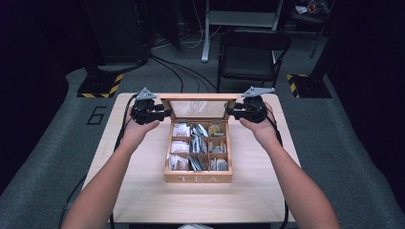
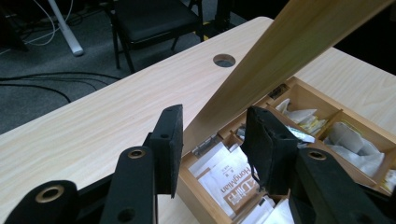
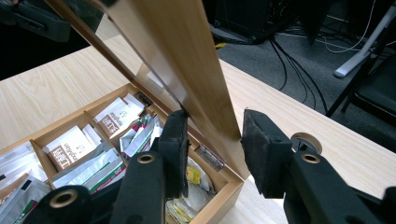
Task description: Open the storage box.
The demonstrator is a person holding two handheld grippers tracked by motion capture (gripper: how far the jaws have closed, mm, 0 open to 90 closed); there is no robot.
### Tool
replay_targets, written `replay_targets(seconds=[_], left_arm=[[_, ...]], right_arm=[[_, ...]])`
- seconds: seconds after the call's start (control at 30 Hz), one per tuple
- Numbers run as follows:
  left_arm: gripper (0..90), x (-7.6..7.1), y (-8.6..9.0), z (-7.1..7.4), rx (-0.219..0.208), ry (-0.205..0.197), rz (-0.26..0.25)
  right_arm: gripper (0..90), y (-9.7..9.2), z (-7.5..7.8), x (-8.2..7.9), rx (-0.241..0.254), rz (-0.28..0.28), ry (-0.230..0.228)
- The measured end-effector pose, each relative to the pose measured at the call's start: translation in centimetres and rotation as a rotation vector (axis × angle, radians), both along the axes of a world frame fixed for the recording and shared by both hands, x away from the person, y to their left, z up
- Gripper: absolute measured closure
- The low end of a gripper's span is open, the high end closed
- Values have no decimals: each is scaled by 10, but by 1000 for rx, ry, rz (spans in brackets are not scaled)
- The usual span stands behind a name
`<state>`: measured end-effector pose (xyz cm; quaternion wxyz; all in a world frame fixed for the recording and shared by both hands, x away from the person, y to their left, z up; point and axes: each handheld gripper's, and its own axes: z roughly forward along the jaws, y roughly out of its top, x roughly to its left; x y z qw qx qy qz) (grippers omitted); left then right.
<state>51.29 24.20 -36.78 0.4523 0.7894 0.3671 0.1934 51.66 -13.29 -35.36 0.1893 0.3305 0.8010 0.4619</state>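
The left hand-held gripper (image 1: 165,112) is set at the left edge of the raised lid (image 1: 198,108) of a wooden tea box (image 1: 198,179); seen in the left gripper view, its jaws stand apart on either side of the lid's side rail, spread wider than the wood, so nothing is pinched. The right hand-held gripper (image 1: 231,112) is placed likewise at the lid's right edge — one jaw against the inner face, the other standing off from the outer face, so it is released too. The box sits mid-desk (image 1: 143,191), its glass-paned lid held up near vertical, the word TEA on its front wall. Its compartments are filled with tea sachets (image 1: 180,130) in white, brown and foil wrappers. Behind the desk a black folding chair (image 1: 253,57) and cables (image 1: 176,71) are seen on the grey floor. Both forearms are stretched forward from the near edge, hands curled around the gripper bodies.
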Motion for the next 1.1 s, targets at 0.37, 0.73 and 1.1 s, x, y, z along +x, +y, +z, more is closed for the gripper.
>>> replay_targets(seconds=[0.37, 0.73, 1.1], left_arm=[[610, 5, -4, -4, -18, -4, 28], [613, 9, -4, -3, -30, 1, 38], [611, 14, -3, -5, -67, 8, 50]], right_arm=[[613, 0, 1, 6, 18, -11, 3], [604, -2, -1, 9, 37, -17, 13], [572, 1, -11, 14, 10, -31, 29]])
